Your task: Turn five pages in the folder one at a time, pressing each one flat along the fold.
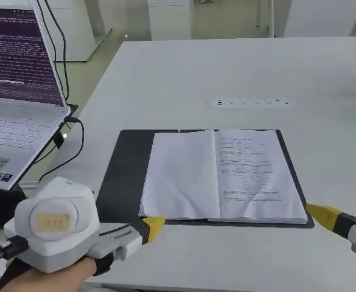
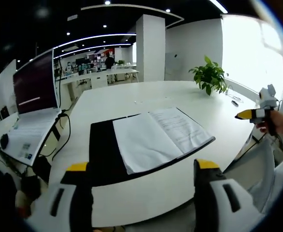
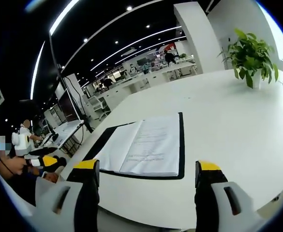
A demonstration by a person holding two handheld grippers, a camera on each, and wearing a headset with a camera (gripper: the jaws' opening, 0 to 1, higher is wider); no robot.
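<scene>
A black folder (image 1: 126, 173) lies open on the white table, with white pages (image 1: 223, 173) spread either side of the fold; the right page carries print, the left is blank. The folder (image 2: 151, 137) lies ahead of my left gripper (image 2: 140, 169), which is open with nothing between its yellow-tipped jaws. In the head view the left gripper (image 1: 150, 226) hovers by the folder's near left corner. My right gripper (image 3: 146, 168) is open too, held short of the folder (image 3: 141, 145). Its yellow tip (image 1: 325, 216) sits just past the folder's near right corner.
An open laptop (image 1: 13, 103) with cables stands on the left of the table. A white power strip (image 1: 251, 103) lies beyond the folder. A potted plant (image 2: 210, 77) stands at the far end. The table edge (image 1: 226, 267) runs close to me.
</scene>
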